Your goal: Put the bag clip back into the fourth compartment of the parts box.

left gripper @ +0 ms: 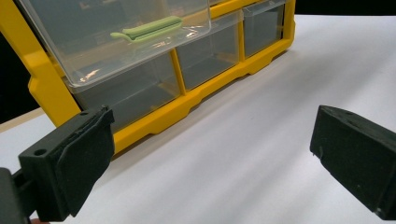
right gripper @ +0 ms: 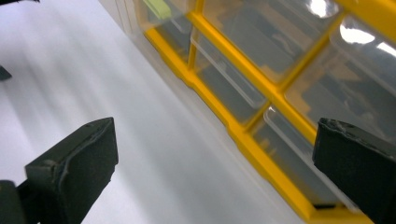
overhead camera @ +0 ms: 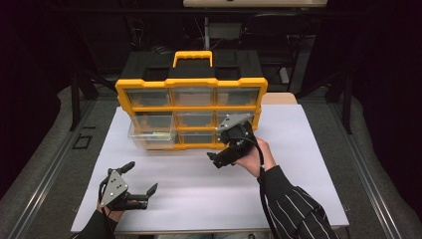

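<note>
**Drawer organizer: one drawer out, both my grippers empty**

The yellow drawer organizer (overhead camera: 191,107) stands upright at the far side of the white table (overhead camera: 298,169). Its middle-left clear drawer (overhead camera: 152,132) is pulled out, presumably to reach the green clip (left gripper: 147,29) inside. My left gripper (overhead camera: 142,178) waits gaping near me; my right gripper (overhead camera: 215,158) hovers wide open before the bottom row. The other drawers' contents are too blurred to make out.

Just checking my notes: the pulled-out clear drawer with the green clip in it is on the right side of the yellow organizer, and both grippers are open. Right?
Not quite. The pulled-out drawer holding the green clip is on the left side of the yellow organizer, as the high view shows. The left gripper and right gripper are both open.
</note>
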A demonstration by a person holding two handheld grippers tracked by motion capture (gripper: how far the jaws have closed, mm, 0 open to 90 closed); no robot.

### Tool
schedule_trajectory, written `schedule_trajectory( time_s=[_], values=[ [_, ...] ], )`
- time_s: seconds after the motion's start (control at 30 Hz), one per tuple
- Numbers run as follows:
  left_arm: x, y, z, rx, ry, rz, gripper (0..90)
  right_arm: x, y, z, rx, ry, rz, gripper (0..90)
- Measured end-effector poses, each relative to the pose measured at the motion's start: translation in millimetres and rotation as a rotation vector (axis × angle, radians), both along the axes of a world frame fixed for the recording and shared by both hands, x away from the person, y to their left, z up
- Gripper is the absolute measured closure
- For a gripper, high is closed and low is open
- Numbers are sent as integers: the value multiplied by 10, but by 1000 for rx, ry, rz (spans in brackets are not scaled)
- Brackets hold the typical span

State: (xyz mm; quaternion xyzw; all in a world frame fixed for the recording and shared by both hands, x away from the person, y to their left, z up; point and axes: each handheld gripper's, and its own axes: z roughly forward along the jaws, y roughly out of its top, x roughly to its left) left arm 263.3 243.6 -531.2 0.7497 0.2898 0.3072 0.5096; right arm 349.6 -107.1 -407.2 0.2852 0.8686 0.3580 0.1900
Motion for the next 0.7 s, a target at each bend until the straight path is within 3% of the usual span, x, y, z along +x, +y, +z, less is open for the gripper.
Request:
schedule_trajectory(
  time_s=[0.7],
  values=[
    [5, -9, -3, 2, 1, 2, 2, -335, -589, -483, 45, -29, -83, 0]
  ],
)
